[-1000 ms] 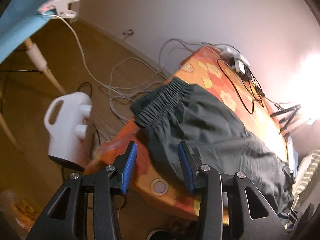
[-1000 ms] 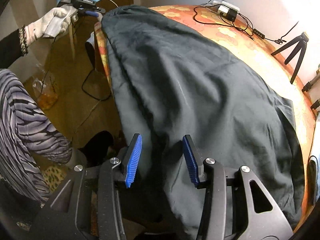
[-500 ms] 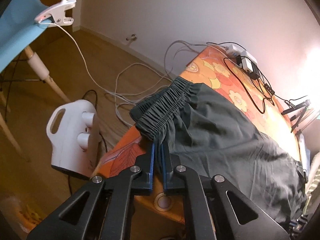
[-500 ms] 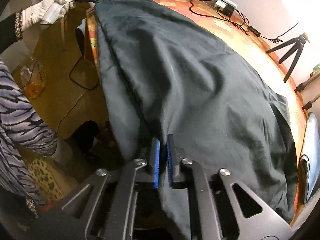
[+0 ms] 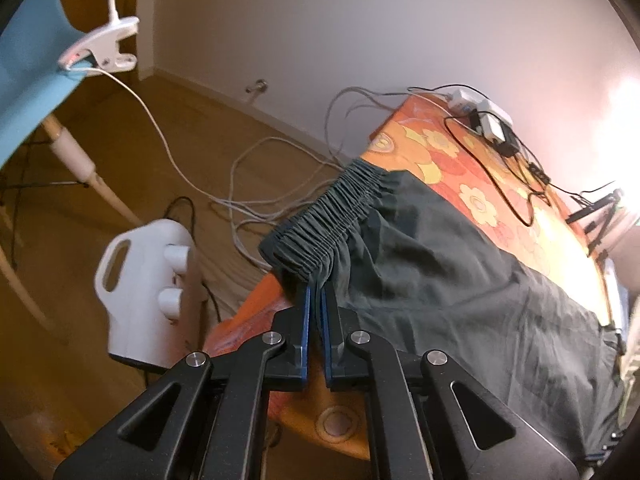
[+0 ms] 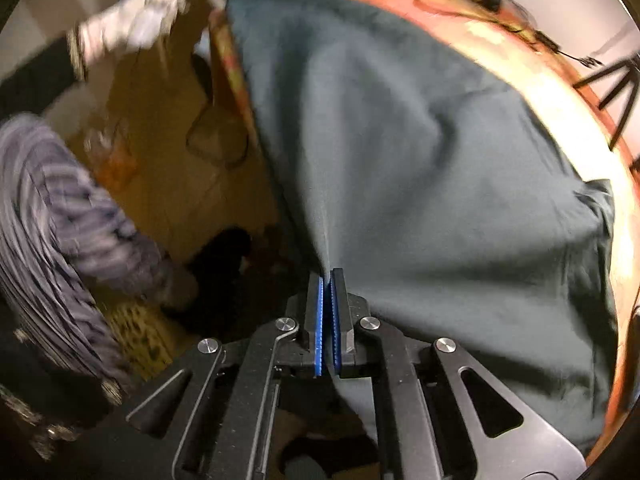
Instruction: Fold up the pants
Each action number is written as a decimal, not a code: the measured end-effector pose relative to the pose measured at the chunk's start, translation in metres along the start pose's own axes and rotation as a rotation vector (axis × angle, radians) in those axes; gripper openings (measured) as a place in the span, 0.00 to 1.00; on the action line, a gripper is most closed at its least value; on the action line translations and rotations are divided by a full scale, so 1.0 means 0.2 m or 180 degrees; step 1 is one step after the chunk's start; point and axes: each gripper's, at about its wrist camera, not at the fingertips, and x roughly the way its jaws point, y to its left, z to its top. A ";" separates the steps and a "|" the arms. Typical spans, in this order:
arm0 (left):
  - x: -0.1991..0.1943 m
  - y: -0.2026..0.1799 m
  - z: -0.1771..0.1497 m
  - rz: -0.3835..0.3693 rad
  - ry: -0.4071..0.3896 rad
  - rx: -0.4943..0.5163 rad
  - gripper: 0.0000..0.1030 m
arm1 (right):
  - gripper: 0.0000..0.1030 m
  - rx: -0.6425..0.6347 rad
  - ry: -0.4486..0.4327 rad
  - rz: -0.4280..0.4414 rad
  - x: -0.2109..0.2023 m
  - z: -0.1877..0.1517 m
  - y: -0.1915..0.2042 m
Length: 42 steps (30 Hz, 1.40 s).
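Dark green fabric, the pants [image 5: 460, 280], lies spread on the orange floral tabletop [image 5: 472, 200]. Left wrist view: my left gripper [image 5: 316, 300] pinches the near corner of the elastic waistband [image 5: 332, 220], giving a firm lifting hold. Right wrist view: my right gripper [image 6: 327, 288] pinches the near leg edge, so both ends can lift together.
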 end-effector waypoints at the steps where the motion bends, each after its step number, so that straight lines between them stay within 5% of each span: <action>1: -0.01 0.01 0.00 -0.0012 -0.0012 -0.0004 0.11 | 0.06 -0.0052 0.0034 -0.0042 0.01 0.00 0.01; 6: -0.10 0.08 -0.01 -0.0129 -0.0152 -0.0066 0.34 | 0.12 0.0007 -0.0134 0.0059 -0.13 0.11 -0.02; 10: -0.08 0.14 0.01 -0.0283 -0.0115 -0.0182 0.35 | 0.16 0.0119 -0.0384 0.0132 -0.23 0.28 -0.04; 15: 0.00 0.17 0.03 -0.0441 -0.0067 -0.0214 0.47 | 0.24 0.0217 -0.0633 0.0249 -0.24 0.66 -0.02; 25: 0.09 0.18 0.08 -0.0481 -0.0009 0.0001 0.47 | 0.27 0.0582 -0.0784 0.0678 0.02 1.52 0.13; 29: 0.15 0.21 0.07 -0.0604 0.0041 -0.0090 0.47 | 0.40 0.0789 -0.0722 0.0799 0.16 1.84 0.17; 35: 0.20 0.20 0.06 -0.0725 -0.0004 -0.0135 0.47 | 0.40 0.0966 -0.0513 0.0810 0.43 2.04 0.19; 42: 0.18 0.18 0.06 -0.0694 -0.0199 -0.0139 0.26 | 0.41 0.1180 -0.0336 0.0812 0.64 2.08 0.14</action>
